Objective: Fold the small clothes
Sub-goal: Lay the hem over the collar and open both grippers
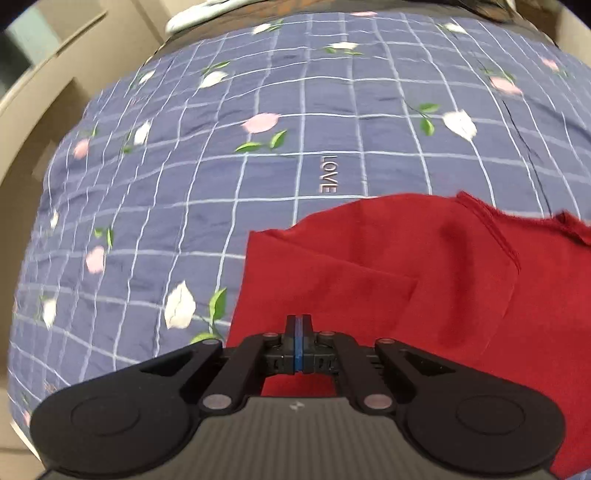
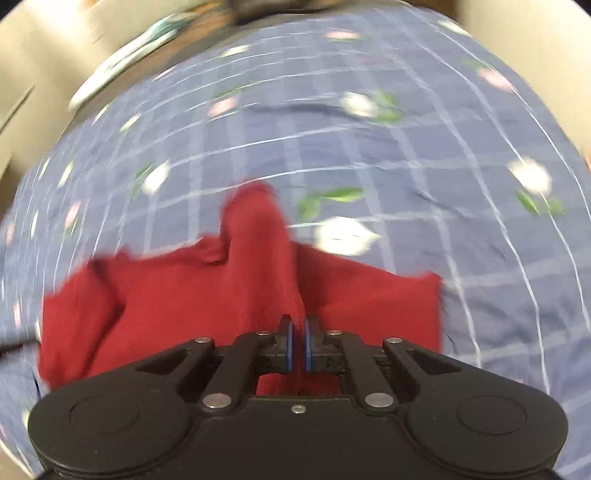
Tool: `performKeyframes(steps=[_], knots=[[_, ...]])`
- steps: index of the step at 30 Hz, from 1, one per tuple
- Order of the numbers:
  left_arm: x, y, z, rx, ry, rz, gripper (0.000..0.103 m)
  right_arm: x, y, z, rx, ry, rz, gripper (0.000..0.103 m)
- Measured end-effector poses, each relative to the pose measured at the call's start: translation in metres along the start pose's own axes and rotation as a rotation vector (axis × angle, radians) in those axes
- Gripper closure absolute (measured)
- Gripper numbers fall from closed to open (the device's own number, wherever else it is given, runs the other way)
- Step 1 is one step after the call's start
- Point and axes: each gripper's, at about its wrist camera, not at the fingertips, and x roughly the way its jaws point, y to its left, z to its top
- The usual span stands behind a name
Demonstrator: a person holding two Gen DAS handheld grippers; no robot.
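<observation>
A red garment (image 1: 406, 280) lies rumpled on the blue checked bedspread (image 1: 221, 166), with a stitched hem showing at its right side. In the left wrist view my left gripper (image 1: 299, 323) hovers over the garment's near left part. Its blue pads are pressed together and no cloth shows between them. In the right wrist view, which is motion-blurred, my right gripper (image 2: 298, 328) is shut on a raised ridge of the red garment (image 2: 184, 295). That ridge runs away from the pads to a peak of cloth (image 2: 255, 206).
The bedspread (image 2: 406, 155) has a white grid, pink and white petals, green leaves and the word LOVE (image 1: 328, 174). Beige walls or furniture (image 1: 44, 74) edge the bed on the left. A white and teal object (image 1: 192, 16) sits at the far edge.
</observation>
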Motion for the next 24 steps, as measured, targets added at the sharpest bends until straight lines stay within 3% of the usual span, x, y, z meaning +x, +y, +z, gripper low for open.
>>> performKeyframes(steps=[2,3,4,6,7,10,12,14,15,16,24], knots=[[-0.004,0.002,-0.003,-0.016,0.0,-0.066,0.096,0.007,-0.018,0.0,0.114,0.032,-0.005,0.092],[-0.007,-0.001,-0.007,0.0,-0.006,-0.088,0.083,0.01,-0.027,0.0,0.168,0.056,-0.013,0.085],[-0.012,-0.006,-0.011,0.032,-0.017,-0.103,0.062,0.011,-0.032,-0.002,0.205,0.061,-0.029,0.082],[-0.019,-0.019,-0.021,0.103,-0.048,-0.109,0.037,0.006,-0.036,-0.004,0.221,0.04,-0.045,0.074],[-0.022,-0.027,-0.026,0.153,-0.063,-0.113,0.034,0.002,-0.036,-0.006,0.213,0.032,-0.045,0.07],[-0.022,-0.054,-0.038,0.297,-0.06,-0.116,0.034,-0.007,-0.034,-0.017,0.16,0.036,-0.043,0.058],[-0.012,-0.073,-0.045,0.411,-0.045,-0.062,0.034,-0.013,-0.033,-0.031,0.121,0.059,-0.043,0.052],[0.0,-0.086,-0.049,0.499,-0.026,0.003,0.044,-0.021,-0.035,-0.047,0.107,0.075,-0.053,0.051],[0.003,-0.088,-0.048,0.508,-0.021,0.008,0.063,-0.025,-0.037,-0.056,0.111,0.089,-0.059,0.051],[0.005,-0.087,-0.046,0.496,-0.019,-0.005,0.091,-0.028,-0.038,-0.064,0.116,0.1,-0.063,0.051],[-0.003,-0.021,-0.021,0.093,-0.029,-0.019,0.098,-0.047,-0.039,-0.102,0.095,0.152,-0.07,0.051]])
